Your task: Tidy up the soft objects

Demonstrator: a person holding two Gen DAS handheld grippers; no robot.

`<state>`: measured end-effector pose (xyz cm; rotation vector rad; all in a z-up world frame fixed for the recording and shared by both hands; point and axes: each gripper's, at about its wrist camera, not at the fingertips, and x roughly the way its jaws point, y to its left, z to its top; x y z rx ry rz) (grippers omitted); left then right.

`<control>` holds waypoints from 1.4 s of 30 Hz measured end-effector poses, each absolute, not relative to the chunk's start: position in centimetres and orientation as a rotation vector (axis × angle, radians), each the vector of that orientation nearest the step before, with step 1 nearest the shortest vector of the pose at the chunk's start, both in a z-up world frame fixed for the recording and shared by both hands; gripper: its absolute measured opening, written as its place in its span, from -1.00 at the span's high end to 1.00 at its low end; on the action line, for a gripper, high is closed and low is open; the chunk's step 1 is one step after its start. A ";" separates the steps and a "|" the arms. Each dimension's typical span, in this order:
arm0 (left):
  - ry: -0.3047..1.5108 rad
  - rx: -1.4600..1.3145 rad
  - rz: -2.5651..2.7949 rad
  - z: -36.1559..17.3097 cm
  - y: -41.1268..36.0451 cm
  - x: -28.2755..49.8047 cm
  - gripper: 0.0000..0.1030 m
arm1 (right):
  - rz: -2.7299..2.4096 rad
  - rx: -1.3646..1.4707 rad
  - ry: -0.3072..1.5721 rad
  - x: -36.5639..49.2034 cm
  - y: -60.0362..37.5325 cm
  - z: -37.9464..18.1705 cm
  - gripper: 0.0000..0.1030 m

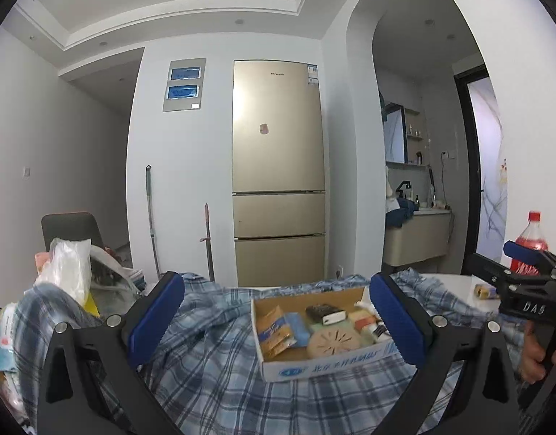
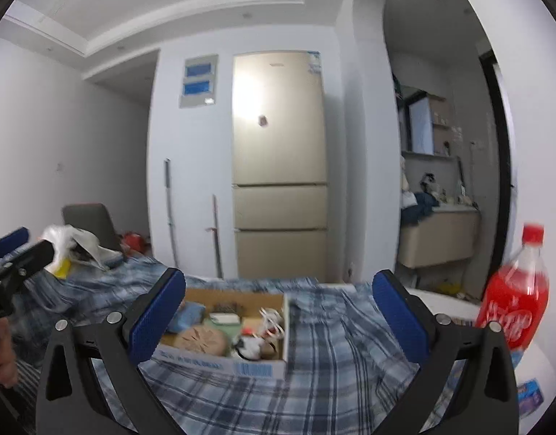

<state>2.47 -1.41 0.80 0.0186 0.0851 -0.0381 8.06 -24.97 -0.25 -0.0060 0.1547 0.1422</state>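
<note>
A blue plaid cloth (image 1: 212, 369) (image 2: 335, 369) lies spread and rumpled over the table. On it sits an open cardboard box (image 1: 299, 368) (image 2: 220, 362) filled with small items: a tan packet, a round beige disc, a black device, sponges. My left gripper (image 1: 276, 320) is open just above the cloth, its blue pads either side of the box's near-left part, nothing between them. My right gripper (image 2: 278, 320) is open too, hovering over the cloth with the box behind its left pad. In the left wrist view the right gripper (image 1: 524, 275) shows at the right edge, held by a hand.
A red soda bottle (image 2: 513, 308) (image 1: 529, 246) stands on the white table at the right. A clear plastic bag (image 1: 69, 268) (image 2: 73, 241) and clutter pile at the left, by a grey chair (image 1: 71, 230). A gold fridge (image 1: 278, 166) stands beyond.
</note>
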 end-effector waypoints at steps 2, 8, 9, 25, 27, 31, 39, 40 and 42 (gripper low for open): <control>0.091 0.025 -0.033 -0.1 -1.5 2.5 -1.00 | 0.137 -0.009 0.179 8.3 -25.0 -0.8 -1.00; 0.106 0.055 -0.031 -0.5 -2.2 2.7 -1.00 | 0.125 -0.068 0.142 7.4 -24.1 -0.8 -1.00; 0.104 0.053 -0.031 -0.5 -2.1 2.7 -1.00 | 0.130 -0.079 0.136 7.2 -23.8 -0.8 -1.00; 0.079 0.073 -0.012 -0.5 -2.5 2.4 -1.00 | 0.119 -0.050 0.094 6.5 -24.4 -0.4 -1.00; 0.086 0.064 -0.013 -0.4 -2.3 2.5 -1.00 | 0.119 -0.050 0.094 6.5 -24.5 -0.4 -1.00; 0.092 0.046 -0.012 -0.4 -1.9 2.5 -1.00 | 0.121 -0.044 0.092 6.5 -24.6 -0.5 -1.00; 0.093 0.052 -0.016 -0.3 -2.0 2.5 -1.00 | 0.122 -0.044 0.092 6.6 -24.6 -0.5 -1.00; 0.093 0.053 -0.016 -0.3 -2.0 2.5 -1.00 | 0.122 -0.045 0.092 6.5 -24.6 -0.5 -1.00; 0.092 0.050 -0.016 -0.3 -2.0 2.4 -1.00 | 0.121 -0.044 0.091 6.5 -24.7 -0.5 -1.00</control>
